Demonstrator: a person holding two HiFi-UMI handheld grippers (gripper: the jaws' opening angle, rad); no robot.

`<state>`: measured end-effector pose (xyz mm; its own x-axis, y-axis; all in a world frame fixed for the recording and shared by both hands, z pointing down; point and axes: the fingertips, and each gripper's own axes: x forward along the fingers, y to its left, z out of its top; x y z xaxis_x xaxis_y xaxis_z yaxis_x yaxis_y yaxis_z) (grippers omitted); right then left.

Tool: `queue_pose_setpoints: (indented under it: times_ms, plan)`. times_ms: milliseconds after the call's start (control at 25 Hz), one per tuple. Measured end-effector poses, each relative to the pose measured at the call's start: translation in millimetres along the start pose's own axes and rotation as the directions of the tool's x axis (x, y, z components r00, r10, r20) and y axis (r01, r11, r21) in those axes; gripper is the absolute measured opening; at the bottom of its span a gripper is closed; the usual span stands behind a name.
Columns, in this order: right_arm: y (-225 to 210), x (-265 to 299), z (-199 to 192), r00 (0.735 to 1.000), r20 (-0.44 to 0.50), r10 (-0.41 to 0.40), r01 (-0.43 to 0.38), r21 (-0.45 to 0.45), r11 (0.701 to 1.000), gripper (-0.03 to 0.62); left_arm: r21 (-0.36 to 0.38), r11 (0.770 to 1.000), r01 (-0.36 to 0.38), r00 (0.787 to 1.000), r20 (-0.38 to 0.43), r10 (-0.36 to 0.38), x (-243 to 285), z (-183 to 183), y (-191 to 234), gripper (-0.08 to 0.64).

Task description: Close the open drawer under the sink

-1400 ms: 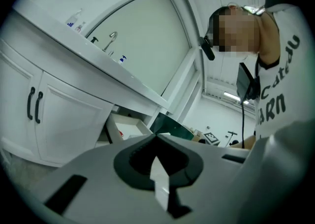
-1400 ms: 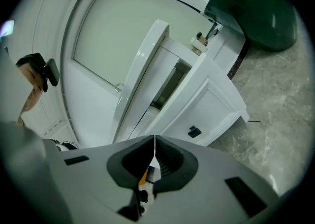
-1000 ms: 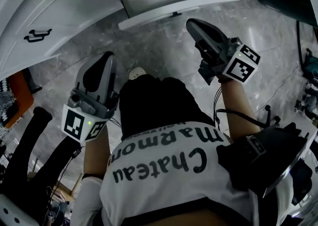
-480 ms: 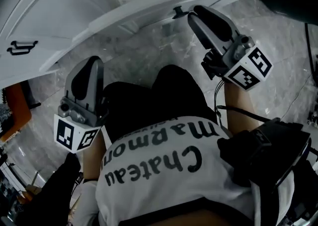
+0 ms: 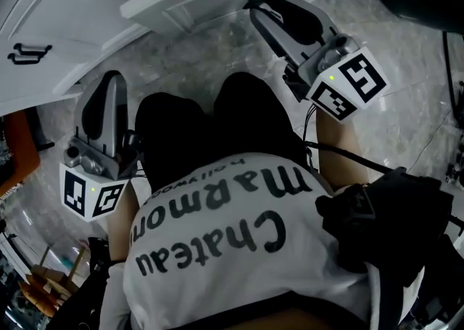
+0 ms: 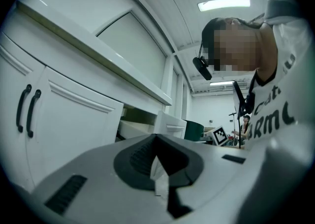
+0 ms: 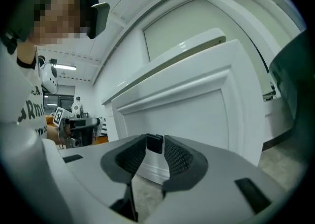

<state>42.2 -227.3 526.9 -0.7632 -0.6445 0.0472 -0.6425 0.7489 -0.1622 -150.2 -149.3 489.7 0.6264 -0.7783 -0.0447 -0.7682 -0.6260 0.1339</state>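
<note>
The person wears a white short-sleeved T-shirt (image 5: pixel 217 249) with large black lettering, "Chateau" over "Marmon" and a smaller line beyond it, and black trousers (image 5: pixel 217 129). A black pack (image 5: pixel 384 223) sits at the right hip, with thin black cables (image 5: pixel 348 158) along the right forearm. A black headset (image 6: pixel 202 68) is on the head. The left claw (image 5: pixel 109 82) and right claw (image 5: pixel 257 13) are grey moulded shells, each ending in a white cube (image 5: pixel 90 192) of black square markers with a green light. Dark ribbed pads (image 7: pixel 179 158) line the jaws. The right claw's jaws have just been opening, with a small black handle (image 7: pixel 154 144) between them.
</note>
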Motion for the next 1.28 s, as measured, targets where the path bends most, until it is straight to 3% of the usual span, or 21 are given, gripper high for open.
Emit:
queue_pose_setpoints:
  times_ms: [200,440,960,1280]
  plan:
    - [3,1,-3,0.995,-0.06,-0.083,0.077,-0.086,0.993,0.099,0.024,1.0,0.013,1.0,0.013,-0.013,-5,11,-8,0.008]
    - [-1,3,-6,0.986,-0.071,-0.154,0.151,-0.046,0.987,0.094,0.022,1.0,0.01,0.999,0.032,-0.011,-3,10,-8,0.008]
    - [-17,27,-1,0.981,-0.108,-0.16,0.159,-0.019,0.987,0.094,0.063,0.998,-0.017,0.999,0.031,0.015,-13,13,1,0.008]
    - [-24,39,5,0.979,-0.102,-0.176,0.177,-0.002,0.984,0.097,0.043,0.998,-0.047,0.998,0.052,0.045,-20,14,14,0.008]
